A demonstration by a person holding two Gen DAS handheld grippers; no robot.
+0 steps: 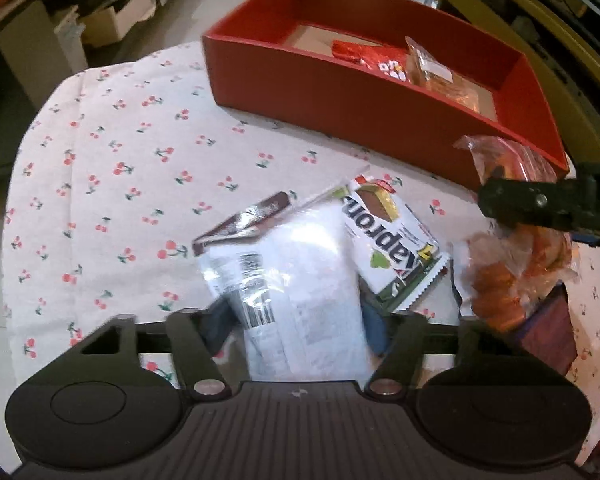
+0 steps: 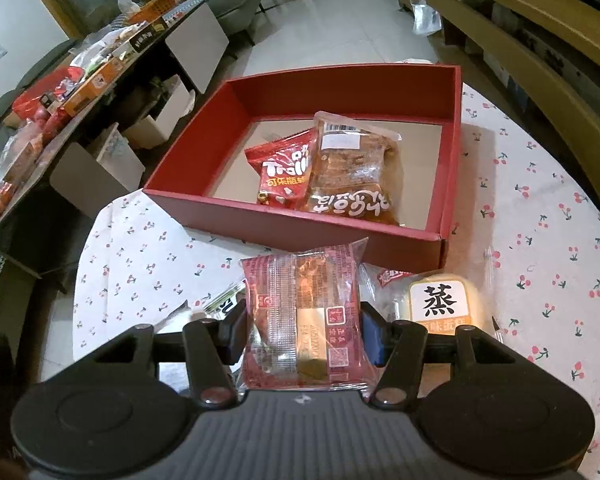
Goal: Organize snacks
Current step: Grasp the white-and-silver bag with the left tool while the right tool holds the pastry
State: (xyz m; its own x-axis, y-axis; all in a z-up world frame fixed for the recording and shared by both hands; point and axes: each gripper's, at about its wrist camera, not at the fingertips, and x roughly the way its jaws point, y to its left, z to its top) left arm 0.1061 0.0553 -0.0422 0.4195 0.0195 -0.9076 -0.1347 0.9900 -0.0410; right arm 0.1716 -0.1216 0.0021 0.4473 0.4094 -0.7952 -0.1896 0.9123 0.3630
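Note:
A white, partly clear packet (image 1: 300,280) lies on the cherry-print cloth with my left gripper (image 1: 298,328) shut on its near end. My right gripper (image 2: 300,332) is shut on a red-and-clear pastry packet (image 2: 304,312), held just in front of the red box (image 2: 300,224). In the left wrist view that packet (image 1: 500,292) and a black finger (image 1: 532,204) of the right gripper show at the right. The red box (image 1: 340,92) holds a red snack bag (image 2: 284,176) and a clear bag of brown snacks (image 2: 352,168).
A white wafer packet (image 1: 384,240) and a brown packet (image 1: 244,220) lie against the white one. A yellow cake packet (image 2: 444,304) sits right of my right gripper. A dark side table (image 2: 60,92) with more snacks stands left; a wooden chair (image 2: 540,60) is at the right.

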